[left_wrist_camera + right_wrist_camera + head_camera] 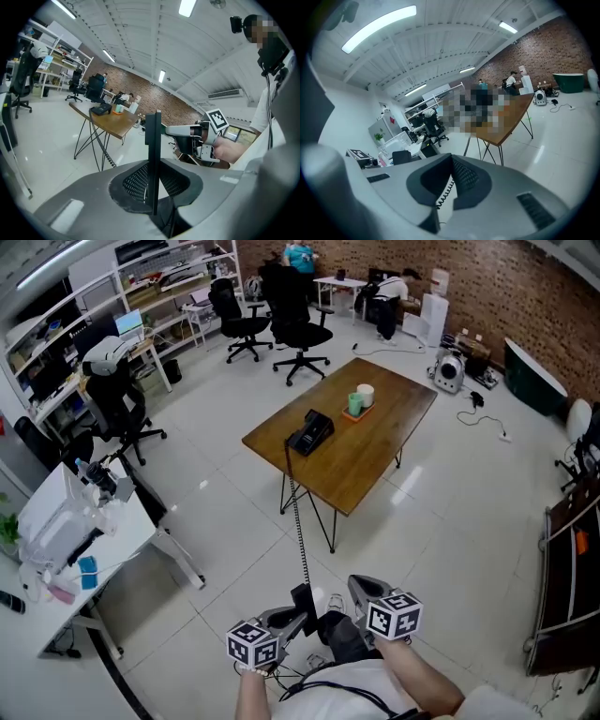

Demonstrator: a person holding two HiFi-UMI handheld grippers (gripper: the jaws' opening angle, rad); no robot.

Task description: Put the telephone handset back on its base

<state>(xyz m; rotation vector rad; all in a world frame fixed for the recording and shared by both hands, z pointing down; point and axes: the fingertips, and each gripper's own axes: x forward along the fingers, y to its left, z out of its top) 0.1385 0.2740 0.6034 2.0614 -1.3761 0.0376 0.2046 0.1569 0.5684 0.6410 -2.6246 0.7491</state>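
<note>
**Handset held well away from its base**

The left gripper (153, 164) is clamped on the black telephone handset (153, 136). The handset stands upright and edge-on between the narrow jaws, rising above them. The coiled cord (298, 521) runs from it across the white floor and up to the wooden table (375, 442). The black base (310, 432) sits there near the table's left edge, well apart from both grippers (two cups (360, 399) stand just beyond it).

The right gripper (452, 161) hangs beside the left one and grips nothing. Its jaws seem to meet at the tips, though the wide-angle view makes that hard to judge. The cord shows through the gap behind them. Both grippers point slightly downward toward the table.
</note>
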